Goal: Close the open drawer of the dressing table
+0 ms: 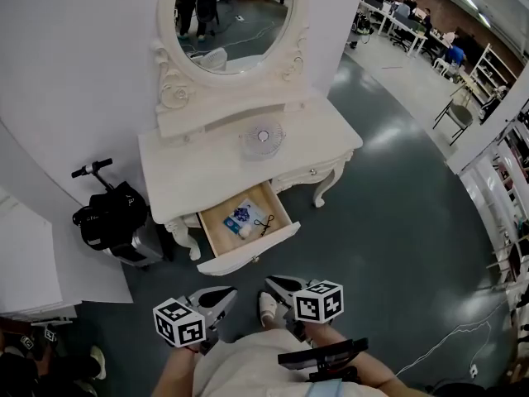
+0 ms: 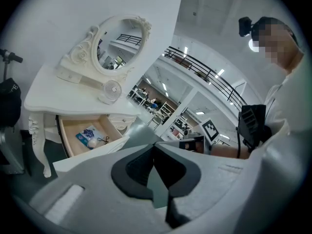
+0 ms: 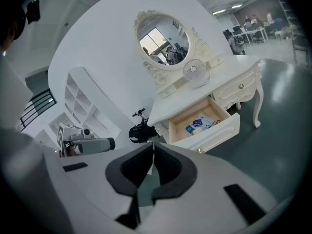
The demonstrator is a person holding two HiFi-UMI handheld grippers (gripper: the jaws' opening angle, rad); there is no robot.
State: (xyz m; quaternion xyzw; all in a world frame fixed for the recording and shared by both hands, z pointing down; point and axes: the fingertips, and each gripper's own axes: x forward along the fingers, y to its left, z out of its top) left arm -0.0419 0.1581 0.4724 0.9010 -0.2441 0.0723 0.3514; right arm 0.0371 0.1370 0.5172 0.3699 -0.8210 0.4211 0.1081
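Observation:
The white dressing table stands against the wall under an oval mirror. Its left drawer is pulled far out, front panel toward me. Inside lie a blue packet, a white object and a black cord. The drawer also shows in the left gripper view and the right gripper view. My left gripper and right gripper hover side by side a short way in front of the drawer, apart from it. Both are shut and hold nothing.
A small fan sits on the tabletop. The right drawer is closed. A black scooter with a bag is parked left of the table, beside white shelving. A chair stands far right on the grey floor.

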